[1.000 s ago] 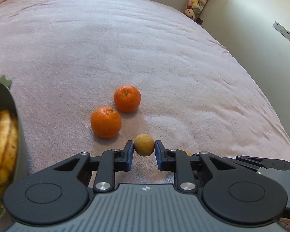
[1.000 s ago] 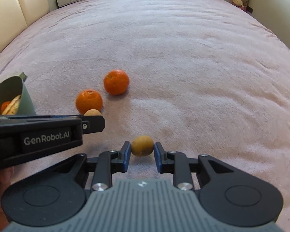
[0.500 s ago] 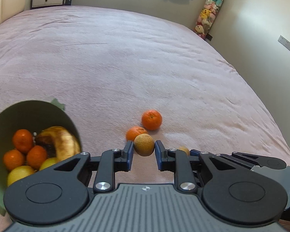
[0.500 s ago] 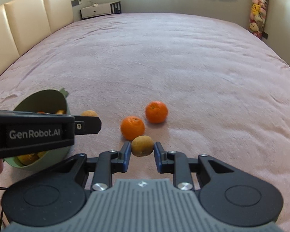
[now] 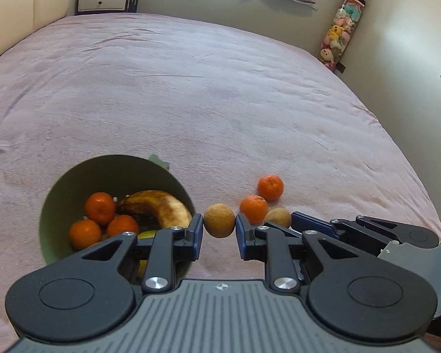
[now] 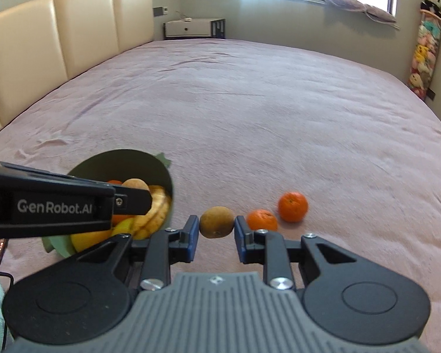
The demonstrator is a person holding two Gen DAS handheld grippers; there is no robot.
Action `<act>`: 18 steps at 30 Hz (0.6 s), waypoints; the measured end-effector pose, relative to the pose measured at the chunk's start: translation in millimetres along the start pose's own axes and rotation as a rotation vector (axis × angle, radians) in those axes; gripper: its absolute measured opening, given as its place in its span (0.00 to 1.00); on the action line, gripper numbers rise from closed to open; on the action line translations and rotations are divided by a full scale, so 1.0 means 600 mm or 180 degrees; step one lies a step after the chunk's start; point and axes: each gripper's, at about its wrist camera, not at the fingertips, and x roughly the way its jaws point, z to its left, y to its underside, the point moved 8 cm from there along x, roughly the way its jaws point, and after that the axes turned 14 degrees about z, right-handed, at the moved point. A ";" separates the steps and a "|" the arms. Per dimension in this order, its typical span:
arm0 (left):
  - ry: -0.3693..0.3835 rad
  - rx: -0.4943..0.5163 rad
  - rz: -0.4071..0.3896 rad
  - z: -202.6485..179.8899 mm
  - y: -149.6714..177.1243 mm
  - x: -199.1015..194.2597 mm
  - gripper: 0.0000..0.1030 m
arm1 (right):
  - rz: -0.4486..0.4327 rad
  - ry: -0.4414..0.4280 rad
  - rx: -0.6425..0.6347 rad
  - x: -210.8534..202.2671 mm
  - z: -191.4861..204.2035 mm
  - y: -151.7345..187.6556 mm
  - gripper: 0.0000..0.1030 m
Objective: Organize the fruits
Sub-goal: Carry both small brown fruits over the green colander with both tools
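Note:
My left gripper [image 5: 219, 229] is shut on a small round tan fruit [image 5: 219, 220], held above the bed just right of the green bowl [image 5: 108, 170]. The bowl holds several oranges [image 5: 100, 207], a spotted banana [image 5: 161, 207] and a yellow fruit. My right gripper [image 6: 216, 231] is shut on a brown oval fruit [image 6: 216, 222], also lifted; it shows in the left wrist view [image 5: 277, 217]. Two oranges [image 6: 292, 206] [image 6: 261, 220] lie on the bed to the right. The left gripper [image 6: 132, 197] hangs over the bowl [image 6: 150, 161] in the right wrist view.
A wide pink blanket [image 6: 250, 103] covers the bed. A cream headboard [image 6: 58, 35] runs along the left. A white nightstand [image 6: 194, 28] and a hanging stack of plush toys [image 6: 424, 50] stand at the far wall. The bed's right edge [image 5: 411, 153] drops toward the wall.
Both grippers have risen and pulled back with their fruits, so the bed looks farther away. The left gripper has moved left toward the bowl, whose inside now shows fully.

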 end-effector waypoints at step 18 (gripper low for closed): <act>-0.0023 -0.0405 0.0436 0.136 0.024 0.006 0.25 | 0.0277 -0.0355 -0.0788 0.031 0.132 -0.017 0.22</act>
